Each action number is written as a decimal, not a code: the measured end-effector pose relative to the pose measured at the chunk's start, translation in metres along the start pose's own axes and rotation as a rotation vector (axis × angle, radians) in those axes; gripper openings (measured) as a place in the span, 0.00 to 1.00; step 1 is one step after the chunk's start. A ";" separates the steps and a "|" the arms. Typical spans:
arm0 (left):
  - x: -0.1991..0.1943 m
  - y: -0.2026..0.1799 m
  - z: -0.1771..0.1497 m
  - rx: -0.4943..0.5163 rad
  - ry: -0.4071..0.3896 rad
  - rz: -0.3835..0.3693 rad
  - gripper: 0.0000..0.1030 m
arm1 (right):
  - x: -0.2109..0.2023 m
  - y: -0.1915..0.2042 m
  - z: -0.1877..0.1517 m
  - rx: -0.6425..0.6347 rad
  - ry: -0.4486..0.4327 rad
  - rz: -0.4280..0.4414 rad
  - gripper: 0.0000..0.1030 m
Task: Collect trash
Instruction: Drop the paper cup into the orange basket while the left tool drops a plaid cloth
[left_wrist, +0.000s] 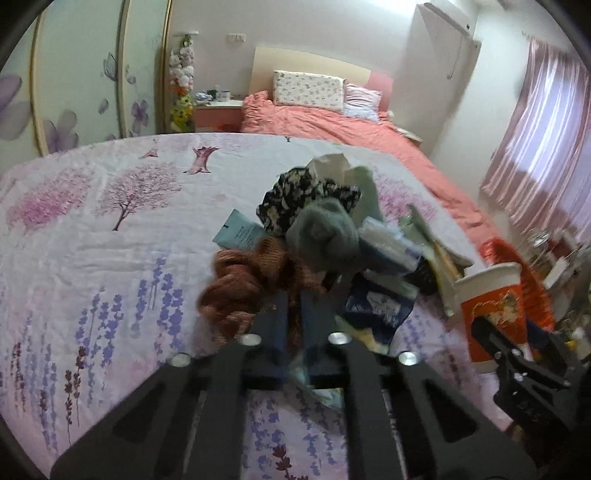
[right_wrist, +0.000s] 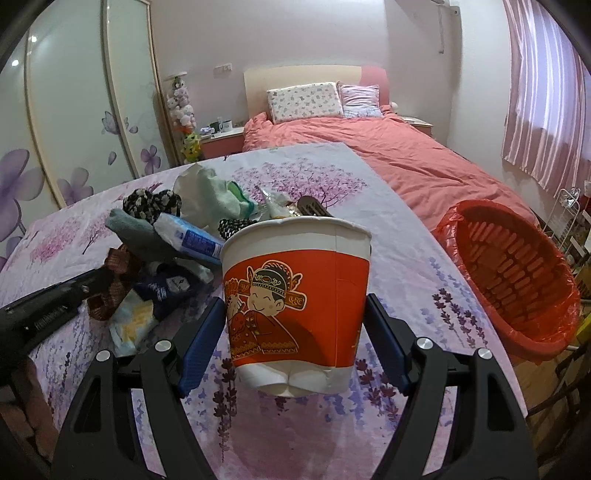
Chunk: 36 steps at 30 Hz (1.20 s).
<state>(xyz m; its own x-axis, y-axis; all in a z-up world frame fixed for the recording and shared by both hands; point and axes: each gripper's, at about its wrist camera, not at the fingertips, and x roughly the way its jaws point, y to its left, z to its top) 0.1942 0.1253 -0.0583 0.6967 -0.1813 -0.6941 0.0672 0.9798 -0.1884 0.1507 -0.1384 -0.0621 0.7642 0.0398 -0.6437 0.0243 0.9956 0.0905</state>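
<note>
My left gripper (left_wrist: 294, 306) is shut on a brown knitted cloth (left_wrist: 236, 291) at the near edge of a heap of clutter on the flowered bedspread (left_wrist: 110, 258). In the right wrist view the same gripper (right_wrist: 99, 280) comes in from the left onto that brown cloth (right_wrist: 114, 266). My right gripper (right_wrist: 295, 310) is shut on a red and white paper cup (right_wrist: 295, 258) with a cartoon figure, one blue pad on each side; the cup's bottom is dented. The cup (left_wrist: 491, 295) also stands out at the right of the left wrist view.
The heap holds a grey sock (left_wrist: 325, 236), a black flowered cloth (left_wrist: 295, 192), a tissue pack (right_wrist: 192, 236), a light blue card (left_wrist: 240, 236), a dark blue packet (right_wrist: 166, 288) and white paper (right_wrist: 207, 192). A red basket (right_wrist: 517, 273) lined with a red bag stands at the right beside the bed.
</note>
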 end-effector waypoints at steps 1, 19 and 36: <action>-0.003 0.005 0.003 -0.008 -0.006 0.002 0.06 | -0.001 -0.001 0.000 0.001 -0.004 0.000 0.73; -0.068 0.011 0.043 -0.038 -0.123 -0.025 0.05 | -0.043 -0.026 0.019 0.038 -0.107 0.003 0.73; -0.087 -0.123 0.050 0.113 -0.147 -0.288 0.05 | -0.065 -0.107 0.024 0.167 -0.154 -0.108 0.73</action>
<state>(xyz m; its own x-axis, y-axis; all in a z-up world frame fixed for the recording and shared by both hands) 0.1605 0.0249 0.0601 0.7327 -0.4457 -0.5143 0.3492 0.8948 -0.2780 0.1138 -0.2494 -0.0120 0.8405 -0.0927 -0.5339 0.2078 0.9651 0.1596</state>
